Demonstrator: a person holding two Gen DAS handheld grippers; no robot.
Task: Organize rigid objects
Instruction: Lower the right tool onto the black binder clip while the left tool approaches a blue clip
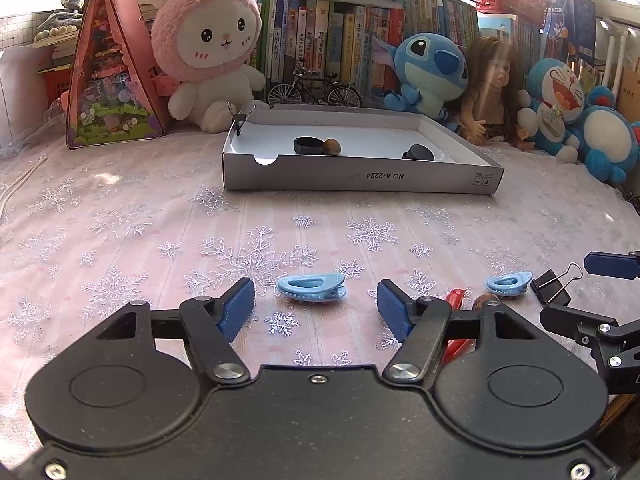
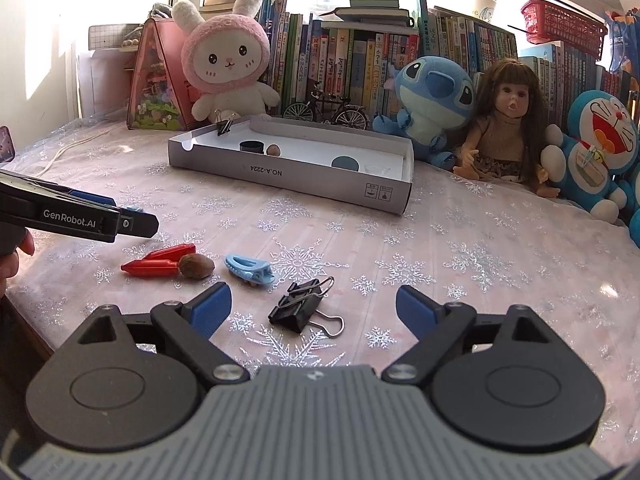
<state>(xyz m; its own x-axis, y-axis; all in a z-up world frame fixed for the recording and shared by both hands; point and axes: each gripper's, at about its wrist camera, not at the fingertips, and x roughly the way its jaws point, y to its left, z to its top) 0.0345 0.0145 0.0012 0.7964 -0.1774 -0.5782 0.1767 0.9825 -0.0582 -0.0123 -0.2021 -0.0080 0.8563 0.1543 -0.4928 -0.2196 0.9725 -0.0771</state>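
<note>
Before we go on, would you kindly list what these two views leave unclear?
- Left wrist view: the red plastic clip and brown walnut are mostly hidden behind the left gripper.
- Both views: the clear item in the grey cardboard tray is too faint to identify.

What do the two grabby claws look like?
Both are black, with two round discs at the back and jointed bars held by silver screws. The fingers end in blue ribbed pads. The left gripper has a smooth black body; the right gripper has a grey ridged one. White lettering on the left gripper's side reads GenRobot.AI.
</note>
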